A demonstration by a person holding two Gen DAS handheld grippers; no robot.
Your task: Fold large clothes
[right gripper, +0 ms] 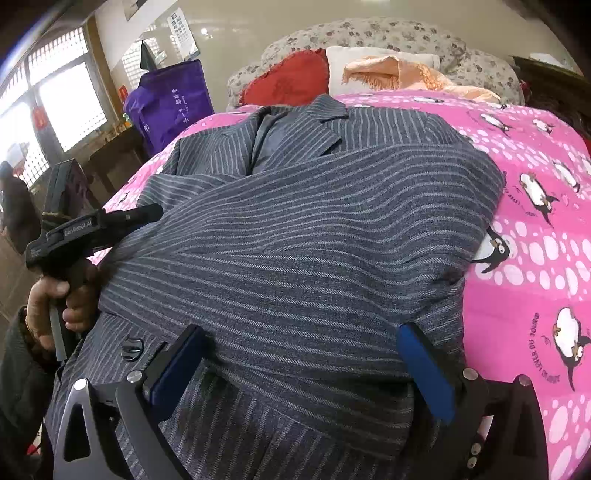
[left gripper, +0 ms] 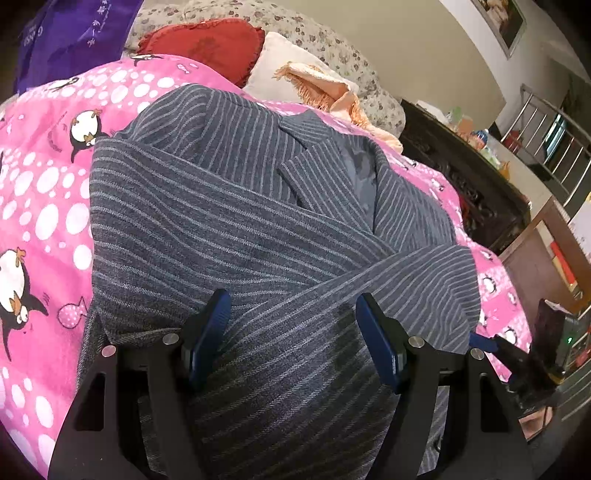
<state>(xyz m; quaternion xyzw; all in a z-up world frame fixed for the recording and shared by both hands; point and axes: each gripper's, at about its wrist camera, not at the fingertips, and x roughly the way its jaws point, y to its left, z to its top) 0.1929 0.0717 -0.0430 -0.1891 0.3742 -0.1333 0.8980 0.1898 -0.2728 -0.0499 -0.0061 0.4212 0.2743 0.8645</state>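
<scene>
Grey pinstriped wool suit jacket (left gripper: 258, 229) lies on the pink penguin-print bedspread (left gripper: 40, 206), both sleeves folded across its front, collar toward the far red cushion (left gripper: 207, 44) and floral pillow (right gripper: 373, 31). Left gripper (left gripper: 293, 343) hovers over the near hem with blue-padded fingers (left gripper: 207, 332) spread wide. Right gripper (right gripper: 299, 365) also stands wide apart above the near hem, holding nothing.

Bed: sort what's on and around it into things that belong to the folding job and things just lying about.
For the job:
striped jacket
left tool, open
right tool, open

Lying about:
pink penguin blanket
red cushion
white pillow
orange scarf
purple bag
</scene>
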